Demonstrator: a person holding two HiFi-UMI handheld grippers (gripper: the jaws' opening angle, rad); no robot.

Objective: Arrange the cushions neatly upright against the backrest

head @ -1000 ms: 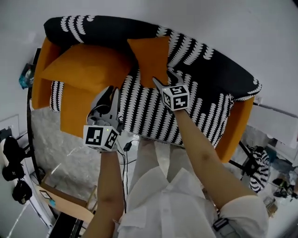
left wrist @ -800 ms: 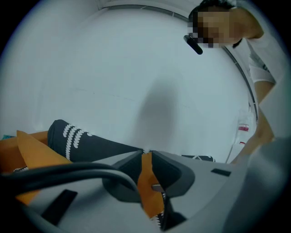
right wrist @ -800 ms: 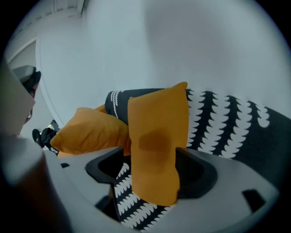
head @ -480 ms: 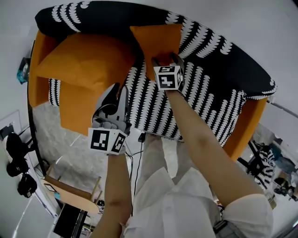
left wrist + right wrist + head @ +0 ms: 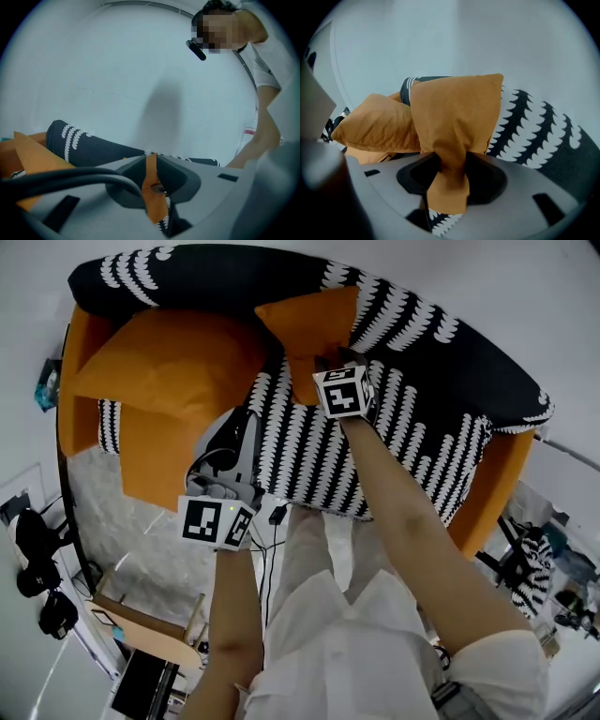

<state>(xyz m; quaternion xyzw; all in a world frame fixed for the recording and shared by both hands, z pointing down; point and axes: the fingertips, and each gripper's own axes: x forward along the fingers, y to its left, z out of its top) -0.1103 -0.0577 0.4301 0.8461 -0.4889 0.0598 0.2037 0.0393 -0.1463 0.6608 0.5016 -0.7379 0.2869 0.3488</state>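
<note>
A small orange cushion (image 5: pixel 309 329) leans against the black-and-white patterned backrest (image 5: pixel 422 343) of the sofa. My right gripper (image 5: pixel 336 360) is at its lower edge. In the right gripper view the jaws are closing, and the cushion's (image 5: pixel 454 112) bottom corner is bunched and pinched inside the right gripper (image 5: pixel 450 173). A large orange cushion (image 5: pixel 173 362) lies at the sofa's left end, also visible in the right gripper view (image 5: pixel 375 126). My left gripper (image 5: pixel 246 423) hovers over the seat's front edge. Its jaws leave only a thin slit and hold nothing (image 5: pixel 152 187).
Orange armrests (image 5: pixel 75 381) (image 5: pixel 487 502) close off both ends of the sofa. A cardboard box (image 5: pixel 141 634) and cables (image 5: pixel 272 521) lie on the floor in front. A patterned chair (image 5: pixel 525 563) stands at the right. The white wall is behind the backrest (image 5: pixel 93 145).
My right gripper rose from the seat to the small cushion's lower edge and closed on its corner. The left gripper stayed almost still.
</note>
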